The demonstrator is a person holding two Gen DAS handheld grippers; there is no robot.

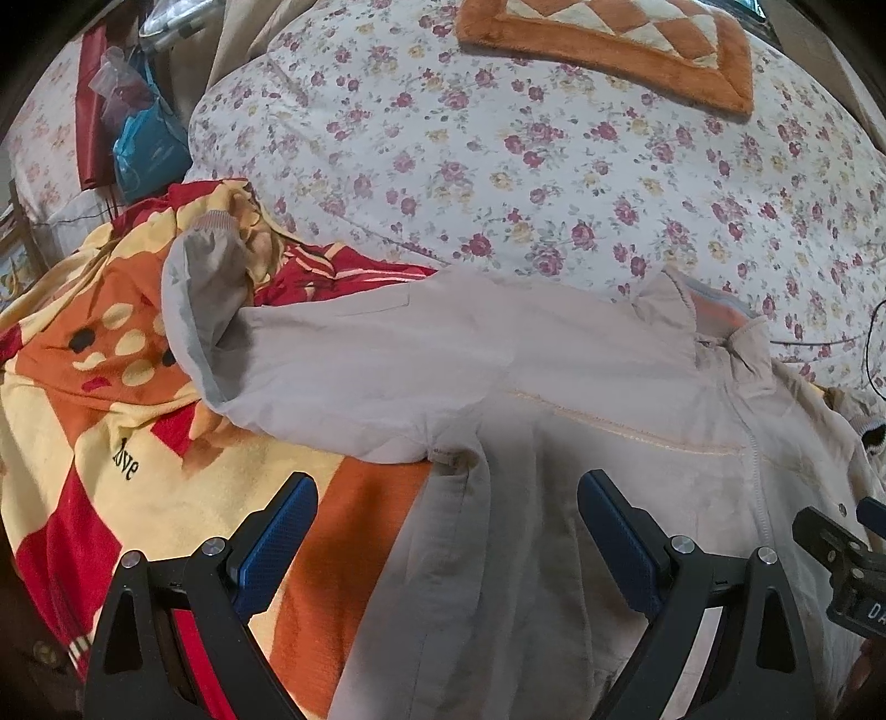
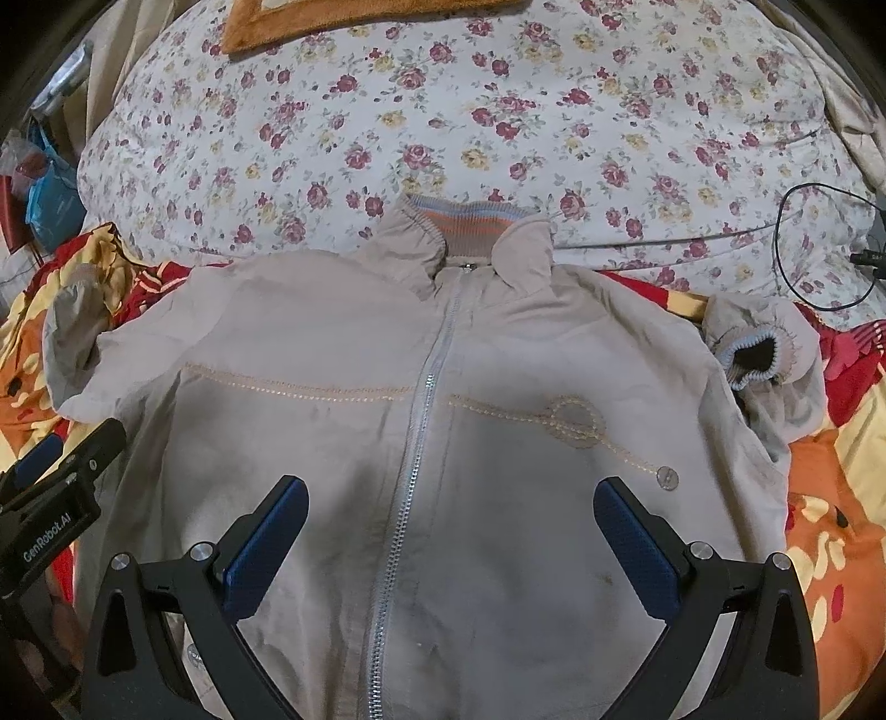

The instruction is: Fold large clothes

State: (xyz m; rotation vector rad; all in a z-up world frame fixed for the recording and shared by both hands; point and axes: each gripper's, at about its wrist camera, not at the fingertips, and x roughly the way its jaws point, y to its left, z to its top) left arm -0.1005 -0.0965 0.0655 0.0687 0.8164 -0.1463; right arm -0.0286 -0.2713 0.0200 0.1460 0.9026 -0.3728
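A beige zip-up jacket [image 2: 443, 443] lies front-up and zipped on a bed, spread over a red, orange and yellow blanket [image 1: 138, 443] printed with the word "Love". Its silver zipper [image 2: 421, 432] runs up the middle to a ribbed collar [image 2: 459, 224] striped in orange and blue, which reaches the edge of a floral quilt [image 2: 498, 111]. One sleeve [image 1: 221, 310] is bent back across the blanket, its cuff pointing toward the quilt; the other sleeve's ribbed cuff [image 2: 753, 354] lies curled just beside the jacket's shoulder. A round stitched emblem [image 2: 573, 421] and a button [image 2: 666, 477] mark the chest.

The left gripper [image 1: 446, 493] hangs above the jacket's side near the armpit seam, its blue-padded fingers [image 1: 282, 531] spread wide and holding nothing. The right gripper [image 2: 448, 498] hangs over the jacket's front, straddling the zipper, its jaws likewise wide apart and empty.

Farther back on the quilt sits an orange plush mat [image 1: 609, 44] with a cream diamond pattern. A black cable [image 2: 819, 243] loops across the quilt at one side, and a blue plastic bag [image 1: 144, 144] hangs beside the bed.
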